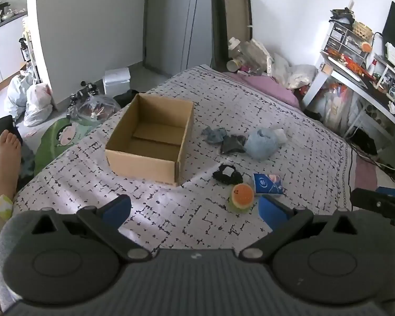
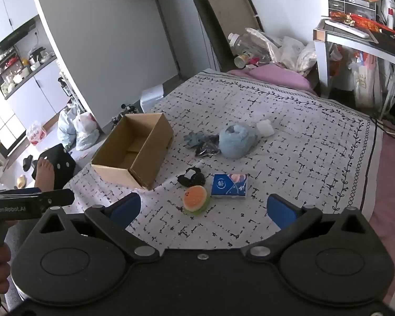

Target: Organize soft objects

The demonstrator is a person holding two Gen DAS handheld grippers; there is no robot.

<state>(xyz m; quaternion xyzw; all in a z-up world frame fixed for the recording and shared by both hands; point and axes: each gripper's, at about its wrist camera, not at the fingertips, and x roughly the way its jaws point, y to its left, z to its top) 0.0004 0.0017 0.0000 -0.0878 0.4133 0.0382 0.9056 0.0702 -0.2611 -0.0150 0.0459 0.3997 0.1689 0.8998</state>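
From my left gripper [image 1: 194, 206], jaws spread wide and empty, I see the patterned bedspread [image 1: 289, 110]: open cardboard box [image 1: 150, 139] left, soft items [image 1: 260, 143] just right of it, cluttered desk [image 1: 355, 79] far right. My right gripper [image 2: 204, 206] is equally wide, empty.

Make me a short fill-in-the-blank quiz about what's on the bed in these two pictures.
1. The cardboard box on the bed holds ____.
2. The tissue pack lying beside the orange plush toy is mostly ____ in colour.
3. Both the left gripper and the right gripper have their jaws ____.

Missing words: nothing; blue; open
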